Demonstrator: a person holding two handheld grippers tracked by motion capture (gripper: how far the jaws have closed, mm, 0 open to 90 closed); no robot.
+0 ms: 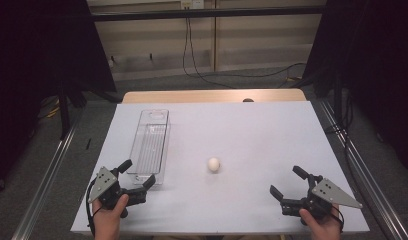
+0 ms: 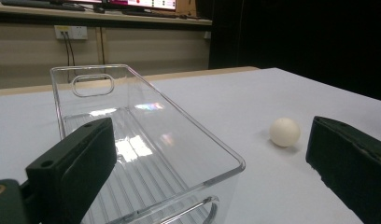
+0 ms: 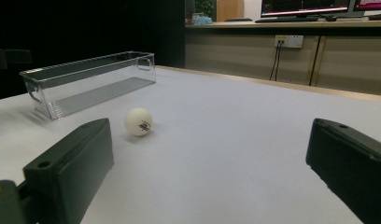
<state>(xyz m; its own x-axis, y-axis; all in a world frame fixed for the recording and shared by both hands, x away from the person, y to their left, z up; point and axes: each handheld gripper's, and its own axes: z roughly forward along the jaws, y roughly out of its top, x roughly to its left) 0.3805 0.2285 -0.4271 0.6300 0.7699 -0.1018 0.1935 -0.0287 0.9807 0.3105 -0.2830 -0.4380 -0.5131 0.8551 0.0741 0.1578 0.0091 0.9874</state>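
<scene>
The table (image 1: 272, 130) has a pale, matt top, and a strip of bare wood shows along its far edge. A white ball (image 1: 213, 164) lies on the near half, a little left of the middle, well apart from both grippers; in the right gripper view it bears a small dark print. A clear plastic bin (image 1: 151, 145) — long, narrow, ribbed on the bottom, with a handle slot in each end wall — stands along the left side, its long axis running from the near edge toward the far one.

The left gripper (image 1: 138, 175) sits at the near left corner with jaws spread wide and nothing between them, its tips just at the bin's near end. The right gripper (image 1: 289, 182) rests at the near right corner, jaws likewise wide apart and empty.

Beyond the table — grey floor, black curtains at both sides, a beige wall with a socket (image 1: 191, 4) and hanging cables (image 1: 189, 55).
</scene>
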